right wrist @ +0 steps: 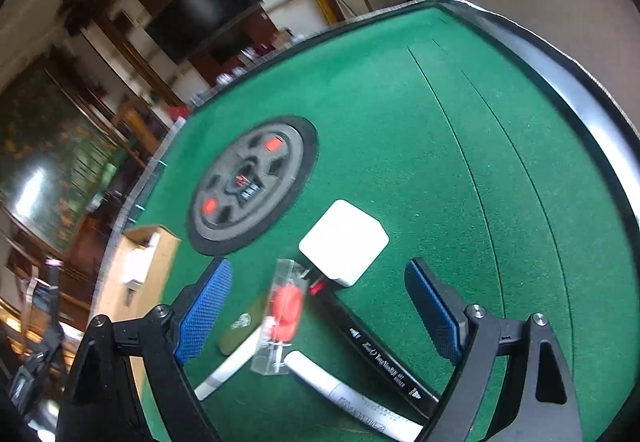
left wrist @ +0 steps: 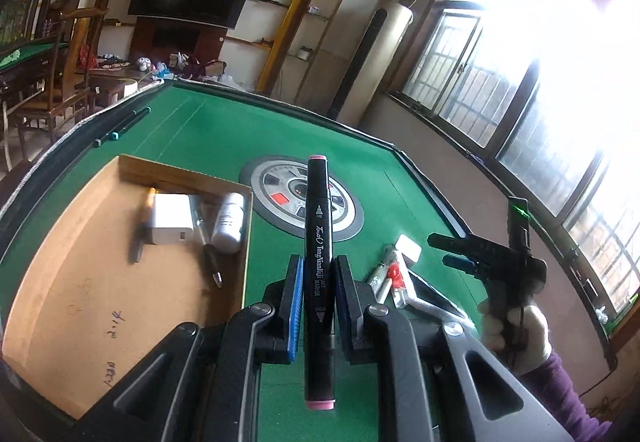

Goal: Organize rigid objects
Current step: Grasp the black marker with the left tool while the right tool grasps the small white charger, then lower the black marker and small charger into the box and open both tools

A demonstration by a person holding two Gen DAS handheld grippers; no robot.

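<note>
Left wrist view, left to right. Two dark pens with teal ends lie at the far-left rim of the green felt table, outside the box. Shallow cardboard box sits on the left part of the felt. In it, grouped toward its far right corner: a dark pen with an orange end, a white charger block, a silver-and-black pen, a white bottle.

Centre: left gripper is clamped on a black art marker with pink ends. Blue pads press both sides of the barrel; the marker is held up off the felt, in front of the table's round centre panel, just right of the box wall and not yet over it.

Right: loose pile on the felt, seen closer in the right wrist view: second white charger block, clear plastic case with red contents, second black art marker, white marker with print, olive-capped white tube. Right gripper hovers over this pile, jaws spread wide, holding nothing. Image slightly blurred.

Progress estimate: four items boxed, one in transit, at least five in the pile plus the two rim pens left. Under half done.
</note>
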